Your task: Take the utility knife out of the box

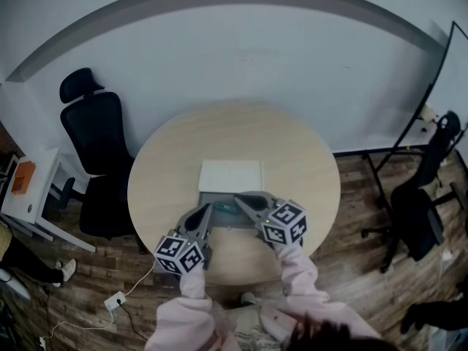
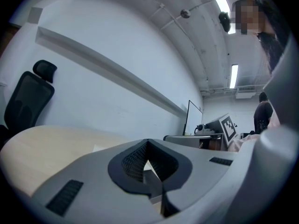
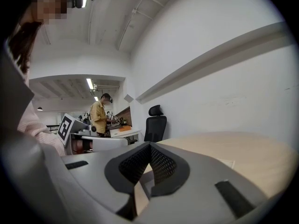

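A shallow box lies at the middle of the round wooden table [image 1: 168, 159]. Its white lid [image 1: 230, 175] is laid open toward the far side and its grey tray [image 1: 218, 199] faces me. I cannot make out the utility knife inside it. My left gripper [image 1: 207, 210] points at the tray's near left edge with its jaws shut and empty. My right gripper [image 1: 238, 199] reaches over the tray's near right part, also shut with nothing in it. The left gripper [image 2: 149, 169] and the right gripper [image 3: 148, 171] each show their jaws pressed together, with the pale lid [image 3: 225, 162] beyond.
A black office chair [image 1: 95, 134] stands left of the table and another [image 1: 424, 210] at the right beside a whiteboard stand [image 1: 431, 101]. A white side table [image 1: 33, 196] carries an orange object. A power strip [image 1: 115, 300] lies on the floor. A person [image 3: 99, 115] stands far off.
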Demonstrator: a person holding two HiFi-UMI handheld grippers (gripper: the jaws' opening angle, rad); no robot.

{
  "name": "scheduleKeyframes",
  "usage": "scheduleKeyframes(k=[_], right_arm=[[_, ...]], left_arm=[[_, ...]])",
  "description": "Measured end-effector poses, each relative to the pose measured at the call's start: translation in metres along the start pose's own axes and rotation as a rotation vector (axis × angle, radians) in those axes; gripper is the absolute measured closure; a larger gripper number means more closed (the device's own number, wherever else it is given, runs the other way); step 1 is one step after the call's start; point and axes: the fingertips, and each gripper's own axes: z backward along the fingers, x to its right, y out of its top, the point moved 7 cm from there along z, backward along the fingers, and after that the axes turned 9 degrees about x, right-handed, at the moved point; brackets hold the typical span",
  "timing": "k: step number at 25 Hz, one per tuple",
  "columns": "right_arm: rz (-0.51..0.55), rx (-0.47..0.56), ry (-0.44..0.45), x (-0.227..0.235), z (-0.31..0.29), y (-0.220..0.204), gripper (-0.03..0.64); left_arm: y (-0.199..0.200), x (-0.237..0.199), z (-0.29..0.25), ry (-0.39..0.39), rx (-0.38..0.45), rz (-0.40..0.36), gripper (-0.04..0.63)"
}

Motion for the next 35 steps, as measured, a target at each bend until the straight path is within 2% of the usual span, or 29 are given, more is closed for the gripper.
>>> scheduleKeyframes(k=[12,26,35], right_arm=[[-0.034,-0.035,0.022,0.017,-0.010,-0.012,0.618],[-0.075,-0.161,0.041,0.027,-0.030,-0.043,0.618],[-0.104,-0.234,0.033,0.037,-0.047,-0.055,0.618]], left_arm=[[-0.015,-0.010,-0.009,0.025,-0.031,0.020,0.595],[-0.038,-0.029,-0.009,0.066,-0.073,0.094,0.595],[-0.052,-0.046,-0.013,0.064,-0.119,0.149,0.595]])
